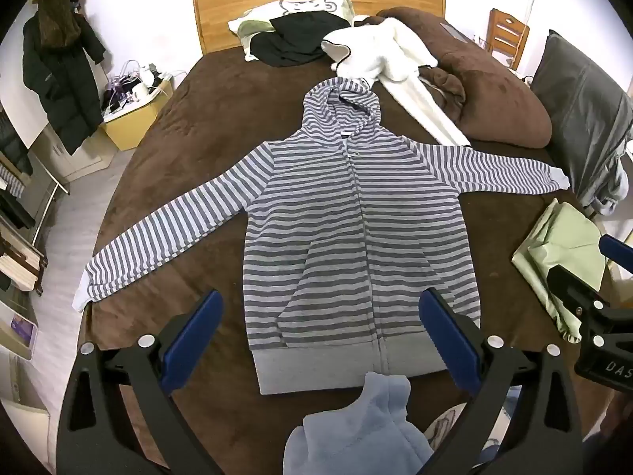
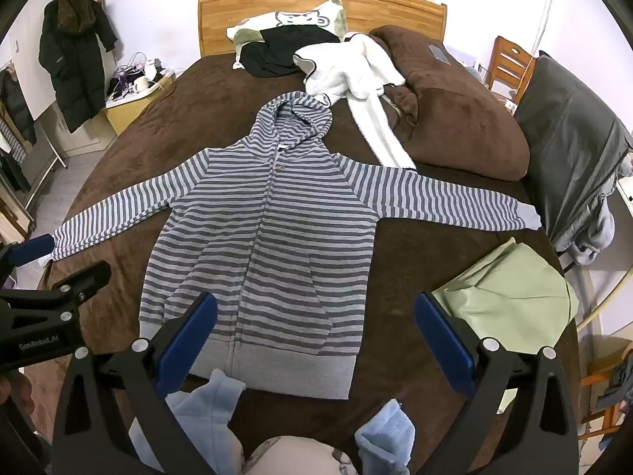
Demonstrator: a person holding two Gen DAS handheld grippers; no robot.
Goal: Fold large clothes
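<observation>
A grey and light-blue striped zip hoodie (image 1: 356,217) lies face up on the brown bed cover (image 1: 198,150), zipped, with both sleeves spread out and the hood pointing at the headboard. My left gripper (image 1: 322,340) hovers open above its grey hem, nothing between the blue pads. In the right wrist view the hoodie (image 2: 269,229) sits left of centre. My right gripper (image 2: 316,340) is open over the hem's right corner and holds nothing. Each gripper shows at the edge of the other's view: the left gripper (image 2: 65,263) near the left cuff, the right gripper (image 1: 589,265) over green cloth.
A white fleece garment (image 2: 356,75), a black garment (image 2: 277,51) and a pillow (image 2: 292,19) lie near the headboard. A bunched brown duvet (image 2: 467,111) fills the right. Folded green cloth (image 2: 510,304) is by the right edge, light-blue fleece (image 1: 356,427) at the near edge. A nightstand (image 1: 130,114) stands left.
</observation>
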